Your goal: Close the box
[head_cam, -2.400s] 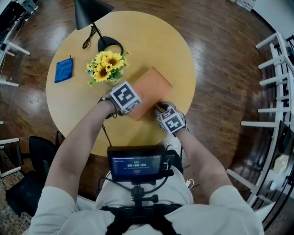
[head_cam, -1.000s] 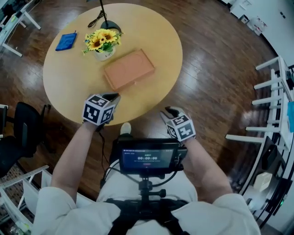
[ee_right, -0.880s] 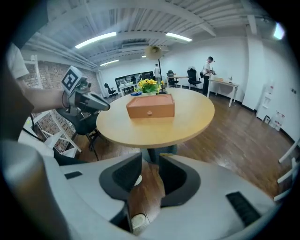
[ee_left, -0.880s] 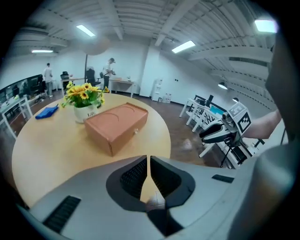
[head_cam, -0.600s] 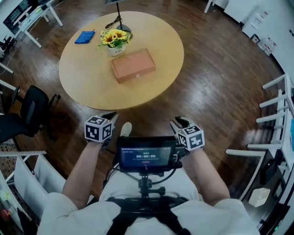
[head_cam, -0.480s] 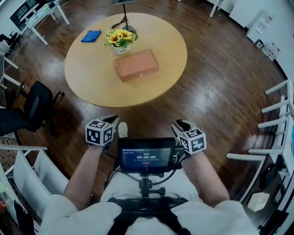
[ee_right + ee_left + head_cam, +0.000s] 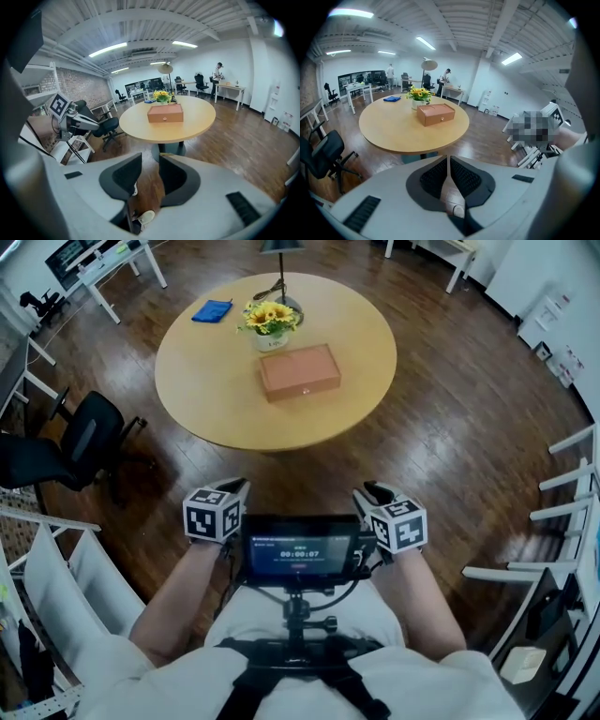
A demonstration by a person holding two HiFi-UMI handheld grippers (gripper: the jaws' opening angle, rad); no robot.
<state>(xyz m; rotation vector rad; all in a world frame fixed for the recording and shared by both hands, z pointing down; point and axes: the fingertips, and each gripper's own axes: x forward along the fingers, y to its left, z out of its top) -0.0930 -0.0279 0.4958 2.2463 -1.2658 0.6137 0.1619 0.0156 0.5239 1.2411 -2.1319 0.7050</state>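
The orange-brown box (image 7: pixel 299 372) lies on the round wooden table (image 7: pixel 206 381) with its lid down flat. It also shows far ahead in the left gripper view (image 7: pixel 436 114) and the right gripper view (image 7: pixel 165 113), a small clasp on its front. Both grippers are held near my body, well short of the table and over the floor. My left gripper (image 7: pixel 234 489) (image 7: pixel 447 158) has its jaws nearly touching, with nothing between them. My right gripper (image 7: pixel 374 494) (image 7: pixel 150 160) has a narrow gap between its jaws and holds nothing.
On the table stand a pot of sunflowers (image 7: pixel 268 320), a blue cloth (image 7: pixel 211 310) and a black lamp (image 7: pixel 281 247). A black office chair (image 7: pixel 75 446) stands left of the table. White racks (image 7: pixel 572 484) line the right side. A chest-mounted screen (image 7: pixel 298 549) sits between my arms.
I have backed away from the table: both grippers left the box and now hang over the floor near my body. The box stays shut where it was.
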